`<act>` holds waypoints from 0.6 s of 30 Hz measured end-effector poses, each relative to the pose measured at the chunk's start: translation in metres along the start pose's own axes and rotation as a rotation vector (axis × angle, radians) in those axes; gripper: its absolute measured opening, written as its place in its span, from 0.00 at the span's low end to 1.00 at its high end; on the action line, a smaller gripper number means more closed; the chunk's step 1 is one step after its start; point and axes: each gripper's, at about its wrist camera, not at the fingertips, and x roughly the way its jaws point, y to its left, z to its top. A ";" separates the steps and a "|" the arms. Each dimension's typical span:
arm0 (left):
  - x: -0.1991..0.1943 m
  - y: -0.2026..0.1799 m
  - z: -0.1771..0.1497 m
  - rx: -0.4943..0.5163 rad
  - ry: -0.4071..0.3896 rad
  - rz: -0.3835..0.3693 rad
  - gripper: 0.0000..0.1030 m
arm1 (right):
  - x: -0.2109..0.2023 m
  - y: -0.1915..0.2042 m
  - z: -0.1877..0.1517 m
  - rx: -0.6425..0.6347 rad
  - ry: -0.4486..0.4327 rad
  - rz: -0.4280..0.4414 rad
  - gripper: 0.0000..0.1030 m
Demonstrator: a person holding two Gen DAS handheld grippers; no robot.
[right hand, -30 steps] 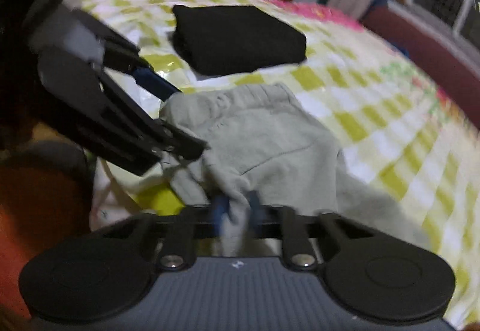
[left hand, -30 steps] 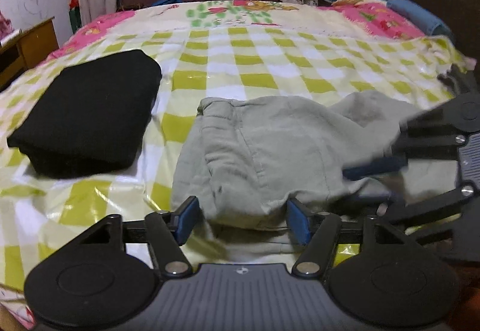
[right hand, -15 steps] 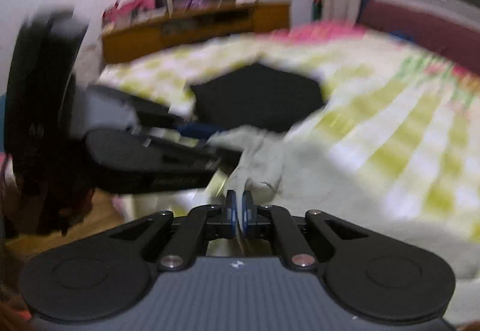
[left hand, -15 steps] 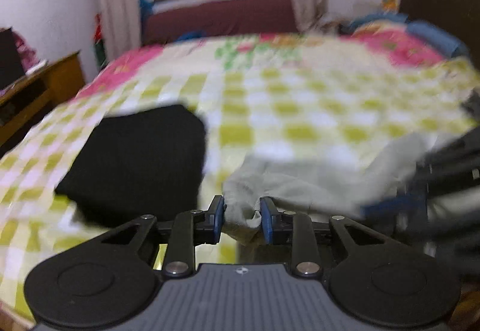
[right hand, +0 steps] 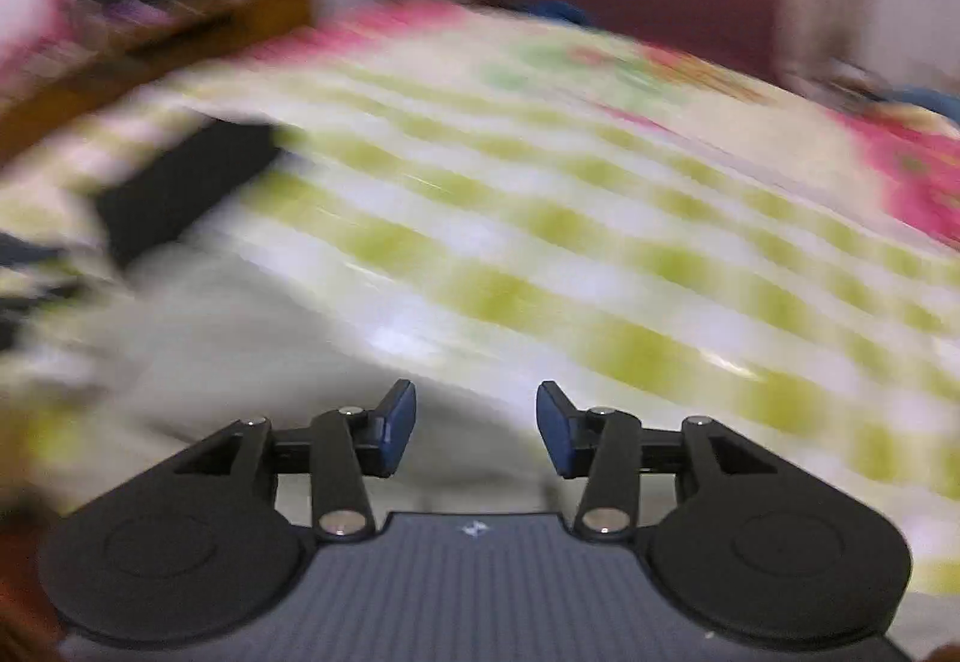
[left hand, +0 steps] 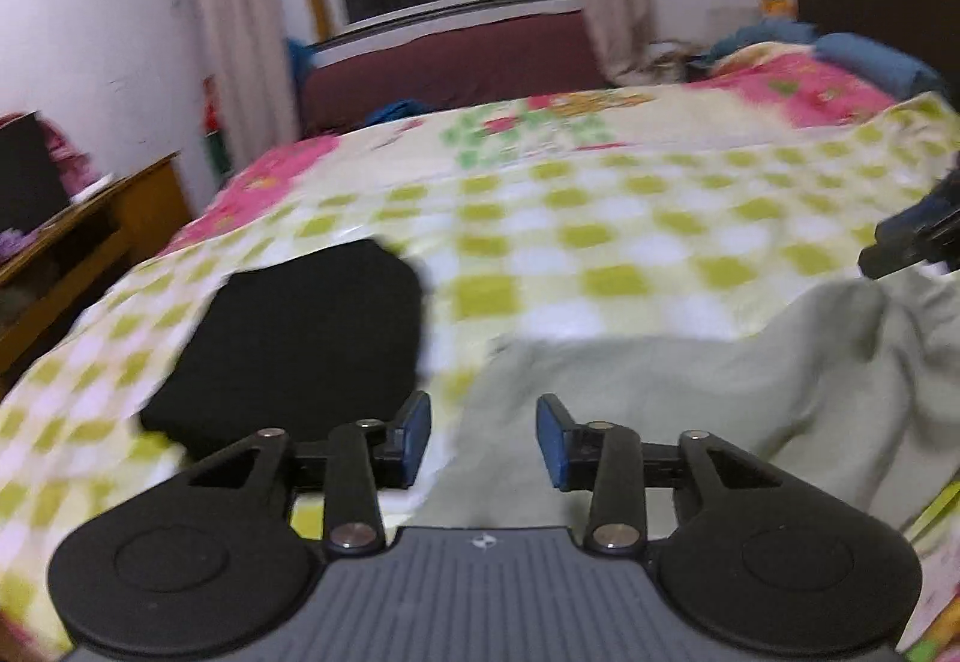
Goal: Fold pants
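Pale grey-green pants [left hand: 690, 398] lie rumpled on the checked bedspread [left hand: 600, 218], spreading from the middle to the right edge of the left wrist view. My left gripper [left hand: 483, 440] hangs just above their near left end, its jaws opening, pads off the cloth. In the blurred right wrist view the pants [right hand: 228, 338] show at the lower left. My right gripper [right hand: 476, 425] is over them with its jaws opening and nothing pinched between the blue pads. Its dark tip [left hand: 912, 236] pokes in at the right edge of the left wrist view.
A folded black garment [left hand: 300, 338] lies on the bed left of the pants, also a dark smear [right hand: 180, 182] in the right wrist view. A wooden desk [left hand: 78, 242] stands at the left, a maroon sofa [left hand: 456, 68] under the window, pillows and a dark headboard [left hand: 882, 2] at the far right.
Both grippers closed on the pants' edge, lifted it, and have now let go with jaws parted. The right gripper has swung fast to the right; its view is smeared.
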 end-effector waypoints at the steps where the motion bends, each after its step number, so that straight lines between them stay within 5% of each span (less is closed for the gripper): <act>1: 0.011 -0.011 0.002 0.022 0.006 -0.028 0.53 | 0.012 -0.021 -0.010 0.020 0.059 -0.099 0.44; 6: 0.065 -0.049 -0.012 0.153 0.135 0.006 0.56 | 0.020 -0.083 -0.087 0.137 0.300 -0.295 0.44; 10: 0.065 -0.054 -0.013 0.199 0.142 0.025 0.59 | -0.014 -0.102 -0.101 0.264 0.272 -0.270 0.43; 14: 0.067 -0.056 -0.005 0.220 0.172 0.035 0.61 | -0.027 -0.084 -0.045 0.275 0.071 0.039 0.43; 18: 0.070 -0.061 -0.007 0.214 0.180 0.053 0.61 | 0.014 -0.066 -0.012 0.271 0.101 0.369 0.42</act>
